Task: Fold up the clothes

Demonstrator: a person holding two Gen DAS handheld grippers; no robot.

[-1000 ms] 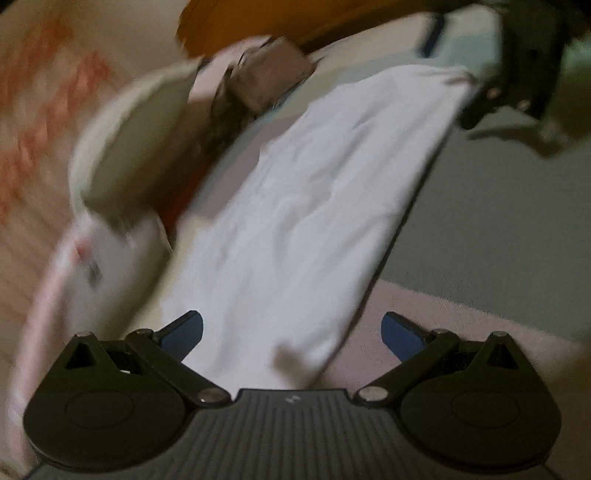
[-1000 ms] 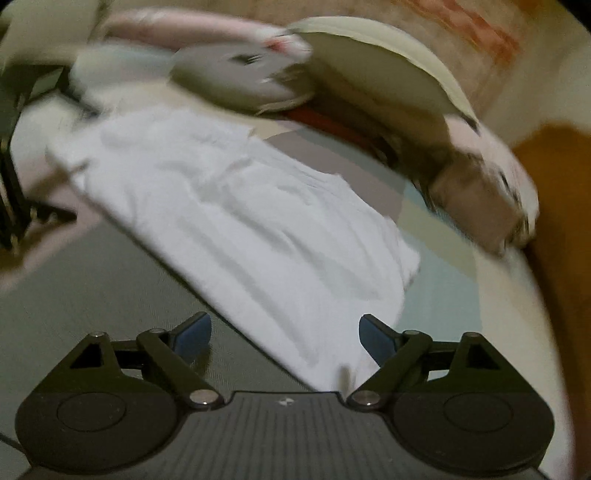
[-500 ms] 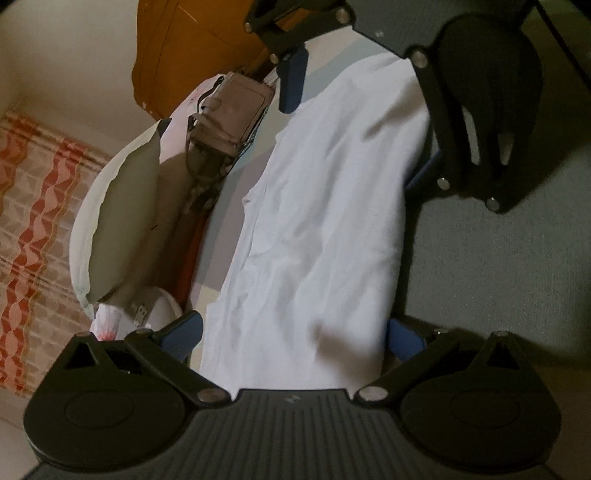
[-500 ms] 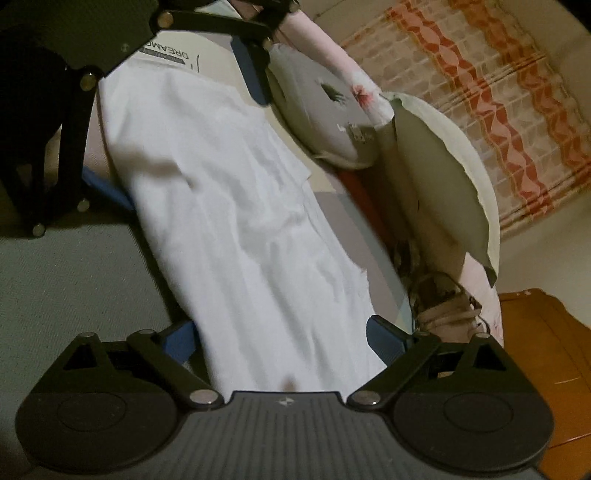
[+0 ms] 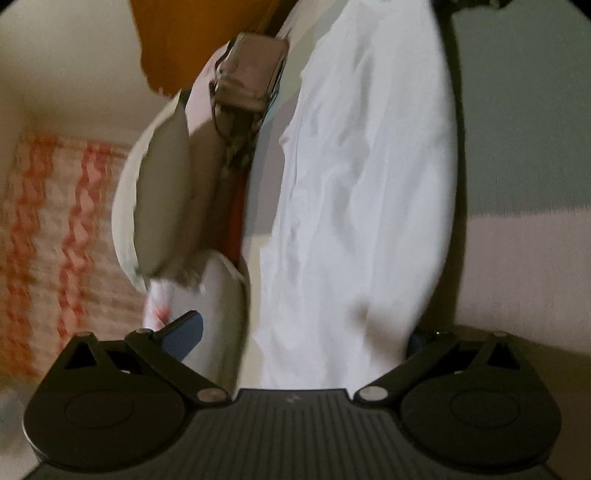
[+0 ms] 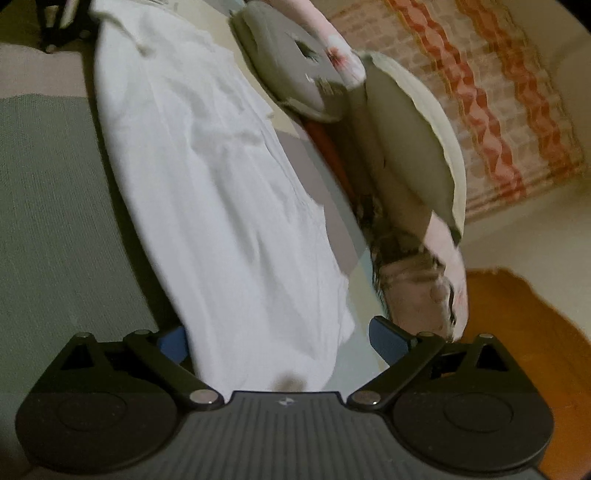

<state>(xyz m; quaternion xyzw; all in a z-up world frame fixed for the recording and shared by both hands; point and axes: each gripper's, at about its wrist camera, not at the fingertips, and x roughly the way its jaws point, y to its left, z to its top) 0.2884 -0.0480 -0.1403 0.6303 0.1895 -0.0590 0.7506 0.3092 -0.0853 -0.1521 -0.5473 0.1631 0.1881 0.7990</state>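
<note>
A white garment [image 5: 362, 192] lies stretched in a long strip on the bed; it also shows in the right wrist view [image 6: 207, 177]. My left gripper [image 5: 303, 338] is open, its blue pads [image 5: 184, 334] on either side of one end of the garment, the right pad partly hidden by cloth. My right gripper [image 6: 280, 339] is open astride the other end, its left pad [image 6: 171, 343] at the cloth's edge. Neither gripper is closed on the cloth.
Pillows [image 6: 413, 147] and a grey cushion [image 6: 291, 70] lie along the bed's far side beside the garment. A brown bag [image 5: 251, 74] sits near an orange wooden headboard [image 5: 192, 33]. The bedcover has green [image 6: 44, 206] and pink [image 5: 524, 273] patches. An orange-patterned wall hanging [image 6: 491, 92] is behind.
Both grippers swung to face along the garment from opposite ends and moved close, so the cloth now lies between each pair of open jaws. The two grippers have moved apart.
</note>
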